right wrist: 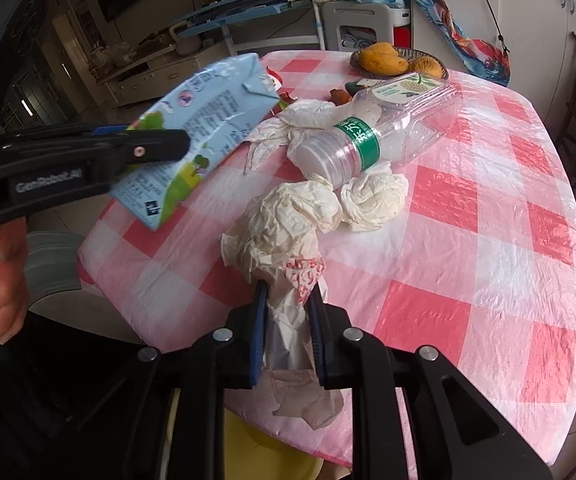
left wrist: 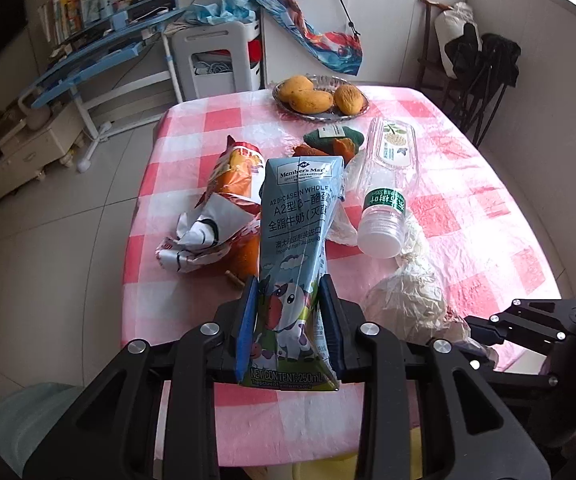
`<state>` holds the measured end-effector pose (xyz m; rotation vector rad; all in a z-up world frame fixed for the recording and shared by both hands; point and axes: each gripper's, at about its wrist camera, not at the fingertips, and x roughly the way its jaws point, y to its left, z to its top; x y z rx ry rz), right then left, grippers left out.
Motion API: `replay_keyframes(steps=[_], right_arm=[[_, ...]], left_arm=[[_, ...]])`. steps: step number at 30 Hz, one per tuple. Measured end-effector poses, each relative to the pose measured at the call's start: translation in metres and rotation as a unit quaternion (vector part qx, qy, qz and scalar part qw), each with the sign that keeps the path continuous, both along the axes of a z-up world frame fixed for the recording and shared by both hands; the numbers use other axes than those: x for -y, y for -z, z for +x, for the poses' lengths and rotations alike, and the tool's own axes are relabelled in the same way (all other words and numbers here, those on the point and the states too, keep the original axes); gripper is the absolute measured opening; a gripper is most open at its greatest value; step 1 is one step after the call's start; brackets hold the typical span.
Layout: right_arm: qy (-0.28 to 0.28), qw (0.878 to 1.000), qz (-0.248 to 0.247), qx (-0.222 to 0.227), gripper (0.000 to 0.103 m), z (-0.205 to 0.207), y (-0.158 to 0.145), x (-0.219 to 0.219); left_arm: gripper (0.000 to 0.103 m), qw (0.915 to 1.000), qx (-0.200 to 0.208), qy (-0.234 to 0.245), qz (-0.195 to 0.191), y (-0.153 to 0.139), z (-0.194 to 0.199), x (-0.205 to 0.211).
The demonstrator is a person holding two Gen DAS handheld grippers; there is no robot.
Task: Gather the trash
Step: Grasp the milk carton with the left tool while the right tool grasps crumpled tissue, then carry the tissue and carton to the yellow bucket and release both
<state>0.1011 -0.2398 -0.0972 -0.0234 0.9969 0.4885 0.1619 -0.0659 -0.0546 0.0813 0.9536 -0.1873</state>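
In the left wrist view, the left gripper [left wrist: 290, 322] sits nearest, its blue pads clamped on the lower part of a blue milk carton [left wrist: 298, 256], which stands up between them above the pink checked tablecloth [left wrist: 468, 208]. Behind it lie a crumpled snack wrapper [left wrist: 216, 216], an empty plastic bottle [left wrist: 388, 184] on its side and wadded tissue [left wrist: 408, 300].

In the right wrist view, the right gripper [right wrist: 288, 336] pinches a crumpled tissue [right wrist: 284, 240] at the table's near edge. To the left, the other gripper holds the carton tilted, off the cloth. The bottle rests just beyond more tissue wads [right wrist: 372, 196].
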Motion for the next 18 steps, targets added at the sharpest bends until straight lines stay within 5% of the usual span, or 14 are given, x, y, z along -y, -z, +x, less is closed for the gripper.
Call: replay_keyframes(steps=[18], right_arm=[[-0.022,0.997,0.021,0.069,0.020,-0.051,-0.009,-0.035]], left_arm=[[0.029,0.9932,0.035,-0.059,-0.095,-0.022,-0.083,-0.070]])
